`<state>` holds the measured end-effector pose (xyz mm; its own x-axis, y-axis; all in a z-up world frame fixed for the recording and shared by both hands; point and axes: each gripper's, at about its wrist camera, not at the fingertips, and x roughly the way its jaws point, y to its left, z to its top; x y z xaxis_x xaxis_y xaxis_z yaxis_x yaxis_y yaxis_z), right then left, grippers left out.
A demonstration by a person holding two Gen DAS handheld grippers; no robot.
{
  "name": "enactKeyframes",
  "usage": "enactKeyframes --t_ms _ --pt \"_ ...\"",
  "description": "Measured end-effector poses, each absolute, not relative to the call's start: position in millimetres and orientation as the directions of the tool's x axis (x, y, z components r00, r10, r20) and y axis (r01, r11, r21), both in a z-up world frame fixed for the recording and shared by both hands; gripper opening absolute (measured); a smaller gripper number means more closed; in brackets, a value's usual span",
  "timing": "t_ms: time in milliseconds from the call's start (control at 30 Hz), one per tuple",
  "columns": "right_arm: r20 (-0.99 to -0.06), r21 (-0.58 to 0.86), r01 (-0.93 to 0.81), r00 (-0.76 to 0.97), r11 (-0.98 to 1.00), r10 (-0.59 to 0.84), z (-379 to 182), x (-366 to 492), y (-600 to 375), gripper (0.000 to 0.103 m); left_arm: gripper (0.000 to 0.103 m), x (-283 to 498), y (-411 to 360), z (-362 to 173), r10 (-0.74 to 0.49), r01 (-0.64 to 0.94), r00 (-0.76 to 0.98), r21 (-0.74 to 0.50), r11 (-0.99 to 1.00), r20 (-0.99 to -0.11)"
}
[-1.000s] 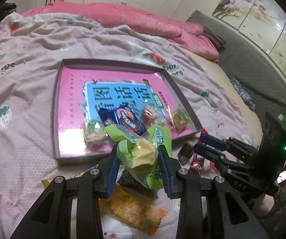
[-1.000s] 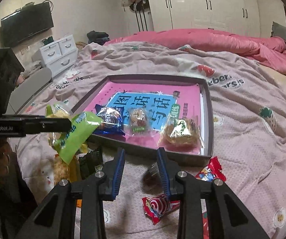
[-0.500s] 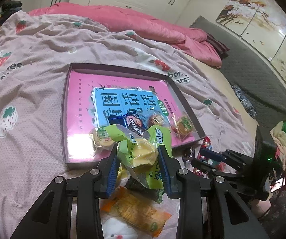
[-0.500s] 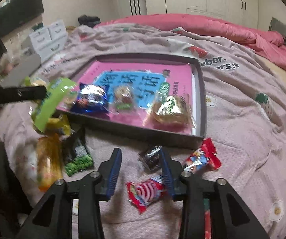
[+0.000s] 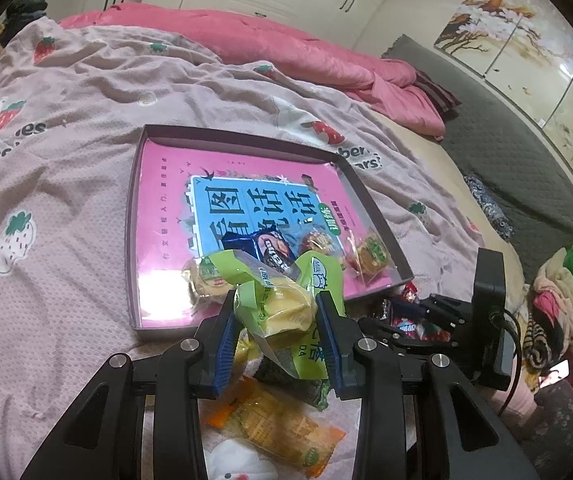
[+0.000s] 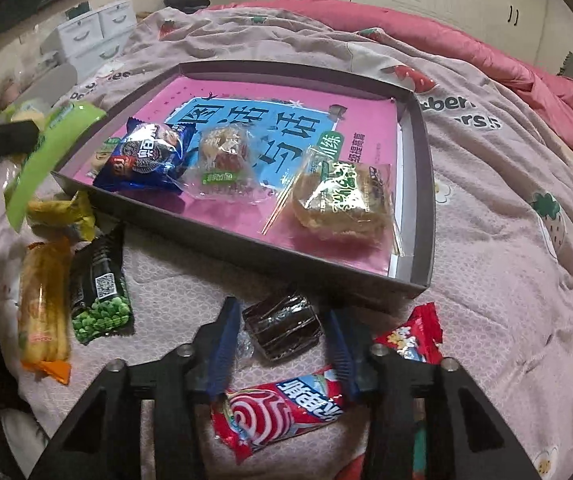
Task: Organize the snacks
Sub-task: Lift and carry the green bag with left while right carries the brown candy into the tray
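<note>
The left gripper [image 5: 276, 322] is clamping a green cake packet [image 5: 286, 304] before the tray [image 6: 426, 184]; the right gripper [image 6: 282, 344] is straddling, jaws apart, a dark foil candy [image 6: 282, 326] before it.

The left gripper [image 5: 276, 322] is matte black plastic, two angular linkage arms with triangular cut-outs, each carrying round silver screw heads at the pivots. Its fingers [image 5: 225, 344] are faced with ribbed blue pads. The right gripper [image 6: 282, 344] is built the same (black links, silver screws, blue ribbed pads [image 6: 222, 350]). Seen from the left wrist camera, the right gripper's body is a black block with a thin black cable looping off its side; any lettering on it is too small to read
</note>
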<state>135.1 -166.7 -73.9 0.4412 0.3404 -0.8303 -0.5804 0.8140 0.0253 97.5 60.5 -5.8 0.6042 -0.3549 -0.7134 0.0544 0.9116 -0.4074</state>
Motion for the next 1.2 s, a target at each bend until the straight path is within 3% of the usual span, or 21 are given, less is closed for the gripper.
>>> enactKeyframes --t_ms 633,1200 --pt "-0.673 0.203 -0.563 0.514 0.801 0.532 -13 126 -176 0.037 0.038 107 106 18 -0.269 -0.039 0.703 -0.412 0.91 -0.659" --pt "-0.663 0.197 -0.537 0.544 0.82 0.515 -11 140 -171 0.037 0.038 126 104 -17 -0.138 -0.105 0.677 -0.281 0.954 -0.723"
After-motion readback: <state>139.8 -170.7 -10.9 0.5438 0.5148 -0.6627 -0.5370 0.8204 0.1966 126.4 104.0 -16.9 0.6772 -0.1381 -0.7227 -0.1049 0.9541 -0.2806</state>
